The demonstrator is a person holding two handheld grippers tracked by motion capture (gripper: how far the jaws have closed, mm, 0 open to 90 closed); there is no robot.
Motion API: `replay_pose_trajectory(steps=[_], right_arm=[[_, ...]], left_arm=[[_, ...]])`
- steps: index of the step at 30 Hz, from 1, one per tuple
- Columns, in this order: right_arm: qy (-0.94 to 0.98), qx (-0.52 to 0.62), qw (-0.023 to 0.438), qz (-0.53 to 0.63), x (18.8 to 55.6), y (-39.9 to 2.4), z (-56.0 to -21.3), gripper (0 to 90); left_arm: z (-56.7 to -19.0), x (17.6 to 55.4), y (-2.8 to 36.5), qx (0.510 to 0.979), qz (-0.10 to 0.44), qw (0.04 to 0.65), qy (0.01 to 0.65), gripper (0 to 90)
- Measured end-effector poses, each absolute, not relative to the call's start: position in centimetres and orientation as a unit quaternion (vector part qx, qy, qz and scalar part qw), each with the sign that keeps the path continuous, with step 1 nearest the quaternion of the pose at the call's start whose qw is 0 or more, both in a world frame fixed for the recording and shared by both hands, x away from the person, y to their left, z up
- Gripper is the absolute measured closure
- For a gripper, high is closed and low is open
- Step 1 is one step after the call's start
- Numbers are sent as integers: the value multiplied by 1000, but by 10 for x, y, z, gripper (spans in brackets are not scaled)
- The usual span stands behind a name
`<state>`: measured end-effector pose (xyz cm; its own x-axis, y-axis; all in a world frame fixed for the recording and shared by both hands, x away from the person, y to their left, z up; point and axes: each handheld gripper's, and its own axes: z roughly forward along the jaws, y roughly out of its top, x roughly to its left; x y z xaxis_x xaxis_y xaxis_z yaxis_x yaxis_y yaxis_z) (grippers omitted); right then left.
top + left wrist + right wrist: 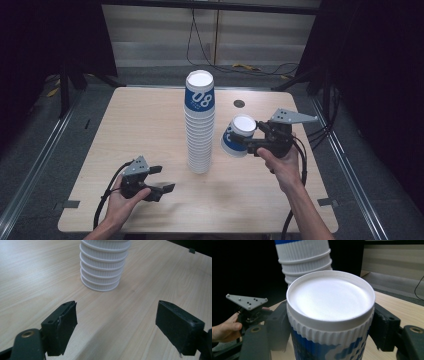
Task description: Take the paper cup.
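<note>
Near tabletop's right edge: right gripper (248,141) clamped on cup (238,136), upside down for stacking onto stack (200,122). Near front-left corner: left gripper (159,179) released, waiting.

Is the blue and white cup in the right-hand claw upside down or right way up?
Upside down. The cup shows its flat white closed base on top, like the stack beside it. The right claw grips its sides.

worktop (150,120): pale wood before me, rounded corners | floor (75,115): grey, metal rails (35,167) either side | wall (260,35): light panels at the back | cables (200,45): trailing down it | sides: dark
</note>
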<state>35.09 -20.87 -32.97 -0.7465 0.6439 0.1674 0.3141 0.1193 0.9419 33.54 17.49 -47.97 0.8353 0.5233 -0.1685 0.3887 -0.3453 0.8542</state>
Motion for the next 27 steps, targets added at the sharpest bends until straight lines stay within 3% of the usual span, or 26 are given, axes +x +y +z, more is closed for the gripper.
replay_pose_trajectory(steps=[13,23,27], right_arm=[[752,301,137,570,343,-188,-356,287],[751,303,108,576,342,-179,-379,288],[756,304,93,572,342,-169,-391,289]], left_arm=[[-451,340,180,806,78,525,264,173],[-439,348,153,811,78,536,220,157],[-441,347,144,813,67,537,214,200]])
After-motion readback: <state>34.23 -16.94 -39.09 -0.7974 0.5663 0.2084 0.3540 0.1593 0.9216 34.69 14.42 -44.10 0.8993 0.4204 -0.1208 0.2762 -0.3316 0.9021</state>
